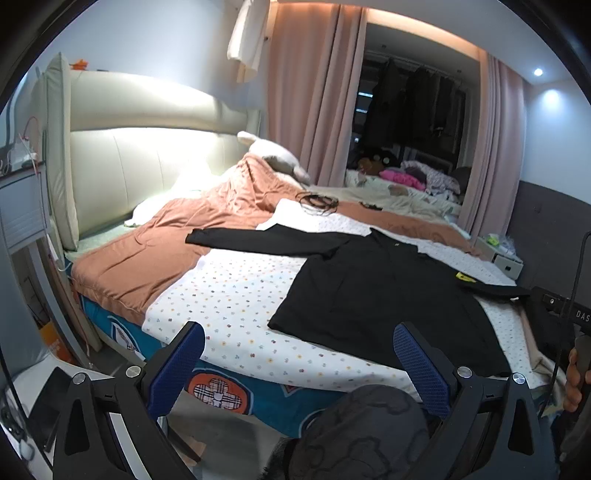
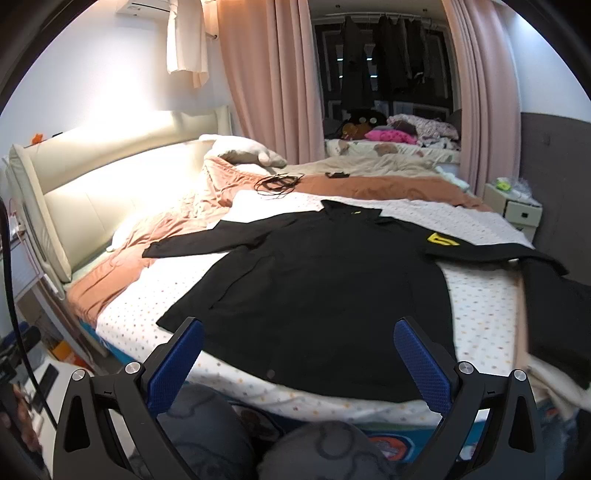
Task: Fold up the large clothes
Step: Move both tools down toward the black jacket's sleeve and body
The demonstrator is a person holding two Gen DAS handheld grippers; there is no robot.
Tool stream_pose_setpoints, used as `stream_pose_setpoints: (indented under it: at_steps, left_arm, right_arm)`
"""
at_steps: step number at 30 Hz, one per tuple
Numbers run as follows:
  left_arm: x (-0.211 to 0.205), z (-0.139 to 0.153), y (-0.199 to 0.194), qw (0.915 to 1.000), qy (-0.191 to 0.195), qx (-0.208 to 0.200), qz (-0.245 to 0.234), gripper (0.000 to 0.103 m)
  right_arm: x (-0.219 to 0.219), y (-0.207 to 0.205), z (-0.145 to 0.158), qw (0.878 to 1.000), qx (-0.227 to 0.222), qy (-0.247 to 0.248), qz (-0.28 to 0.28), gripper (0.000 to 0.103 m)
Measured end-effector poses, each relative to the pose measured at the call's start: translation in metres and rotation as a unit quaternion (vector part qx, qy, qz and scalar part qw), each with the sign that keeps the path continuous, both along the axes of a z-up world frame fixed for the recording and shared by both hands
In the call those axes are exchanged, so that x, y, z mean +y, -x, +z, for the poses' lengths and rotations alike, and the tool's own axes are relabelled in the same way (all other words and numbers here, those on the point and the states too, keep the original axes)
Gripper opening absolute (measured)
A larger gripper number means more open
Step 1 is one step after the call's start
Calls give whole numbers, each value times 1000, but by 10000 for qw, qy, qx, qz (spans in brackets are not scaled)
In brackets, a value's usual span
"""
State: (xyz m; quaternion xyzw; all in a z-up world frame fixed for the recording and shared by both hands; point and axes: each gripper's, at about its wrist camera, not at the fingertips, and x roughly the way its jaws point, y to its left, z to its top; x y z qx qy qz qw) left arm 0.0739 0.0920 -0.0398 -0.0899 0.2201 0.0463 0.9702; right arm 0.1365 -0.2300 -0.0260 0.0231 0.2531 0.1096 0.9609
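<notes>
Black shirt (image 2: 325,288) with its yellow patch (image 2: 441,240) lies flat while your left gripper (image 1: 299,365) and right gripper (image 2: 299,363) hover spread, empty.

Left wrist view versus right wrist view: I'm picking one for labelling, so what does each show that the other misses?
Only the left wrist view shows a hand at the right edge. Only the right wrist view shows the air conditioner and the whole yellow patch. Both show the black shirt spread flat on the dotted sheet, the cable coil, and an open hand-held gripper.
</notes>
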Motion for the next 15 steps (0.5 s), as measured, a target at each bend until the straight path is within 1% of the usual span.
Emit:
stream_pose_setpoints:
  at_steps: [6, 11, 15]
  left_arm:
    - [15, -8, -39, 9995, 94, 228, 173, 102]
    - [29, -9, -76, 9987, 13, 378, 337, 102]
    - [43, -13, -106, 9976, 95, 513, 446, 102]
  right_arm:
    - [15, -55, -10, 9997, 201, -85, 114, 103]
    - [30, -100, -11, 9993, 261, -193, 194, 103]
    - [43, -136, -13, 9987, 305, -298, 275, 103]
